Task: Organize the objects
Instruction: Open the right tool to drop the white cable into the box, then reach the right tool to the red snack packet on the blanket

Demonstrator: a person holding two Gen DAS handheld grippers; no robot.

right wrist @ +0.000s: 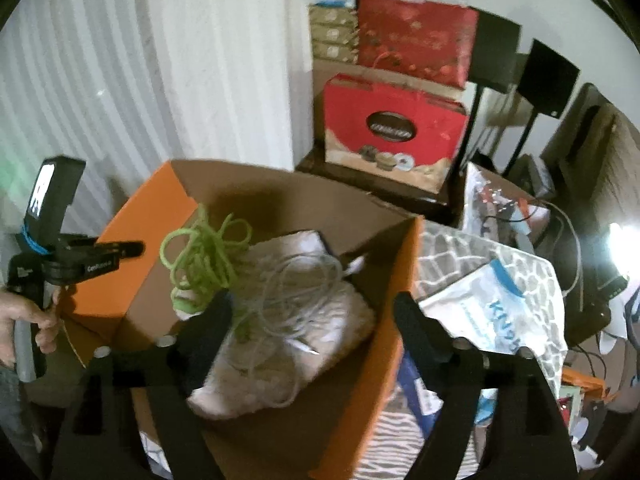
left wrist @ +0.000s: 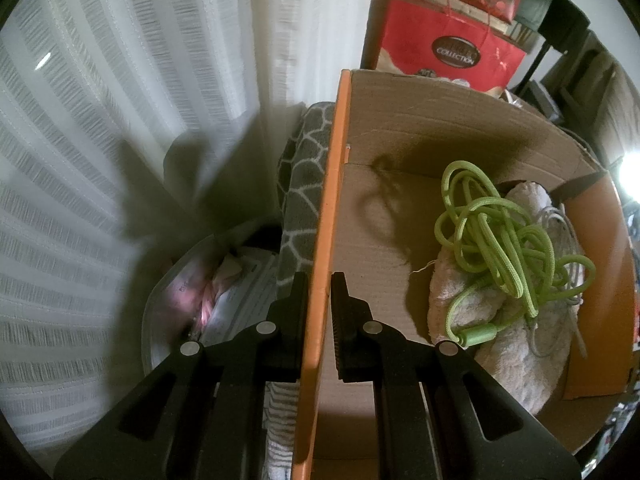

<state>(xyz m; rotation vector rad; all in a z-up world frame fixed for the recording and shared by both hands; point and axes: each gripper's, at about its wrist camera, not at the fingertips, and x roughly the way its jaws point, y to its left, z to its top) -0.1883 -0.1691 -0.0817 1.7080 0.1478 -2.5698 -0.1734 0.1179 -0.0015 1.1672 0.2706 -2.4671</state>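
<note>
An open cardboard box with orange outer flaps (left wrist: 328,208) (right wrist: 400,300) holds a pale fluffy towel (left wrist: 516,344) (right wrist: 320,320), a tangled green rope (left wrist: 504,240) (right wrist: 204,256) and a thin grey cable (right wrist: 288,280). My left gripper (left wrist: 320,280) is shut on the box's left flap, one finger each side; it also shows in the right wrist view (right wrist: 132,250) at the far left. My right gripper (right wrist: 316,304) is open and empty, hovering over the box's near side above the towel and cable.
A grey patterned cloth (left wrist: 304,184) (right wrist: 460,248) lies under and beside the box. A white plastic bag with blue print (right wrist: 488,316) lies to the right. Red gift boxes (right wrist: 396,128) are stacked behind. A white curtain (left wrist: 120,120) hangs on the left. A white bin (left wrist: 192,300) sits below left.
</note>
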